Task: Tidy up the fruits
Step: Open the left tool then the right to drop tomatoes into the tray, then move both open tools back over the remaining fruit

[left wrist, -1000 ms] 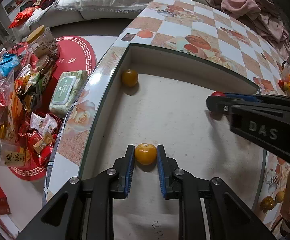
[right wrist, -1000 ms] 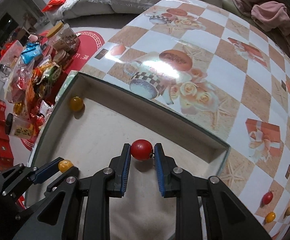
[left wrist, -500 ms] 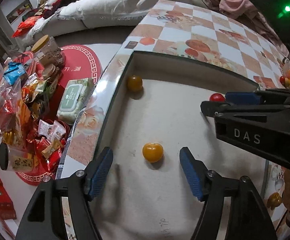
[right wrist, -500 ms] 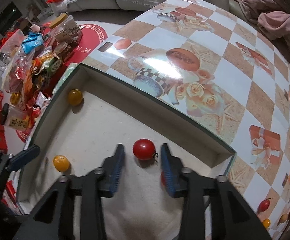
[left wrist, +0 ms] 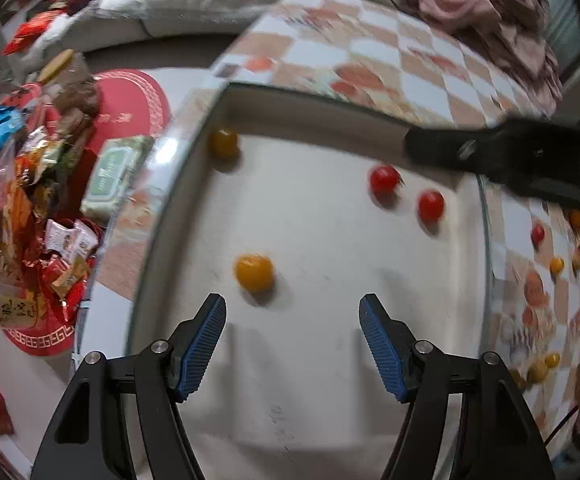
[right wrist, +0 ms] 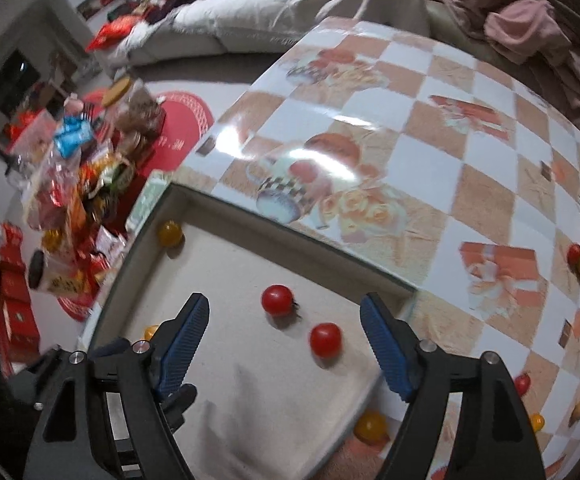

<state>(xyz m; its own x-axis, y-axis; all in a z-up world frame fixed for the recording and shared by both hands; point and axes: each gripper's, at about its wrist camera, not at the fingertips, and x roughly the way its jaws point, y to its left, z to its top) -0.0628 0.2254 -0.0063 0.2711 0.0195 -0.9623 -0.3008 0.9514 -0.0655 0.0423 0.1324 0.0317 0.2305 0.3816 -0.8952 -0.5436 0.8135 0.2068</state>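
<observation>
On the checkered table, a white tray lies below both gaping, empty grippers.

I see even, dim indoor light, with glare on the tablecloth beyond my right tongs. Motion blur smears both fisheye views; edges curve into dark corners.

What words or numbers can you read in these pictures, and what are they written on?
No text can be read clearly.
Round red floor mat: white letters, upside down and blurred.
Green wet-wipes pack: label blurred.
Dark-lidded jar with yellow label: dark characters, too blurred.
White box floor: faint pencil marks, too small.
Snack packets: print too small.
</observation>
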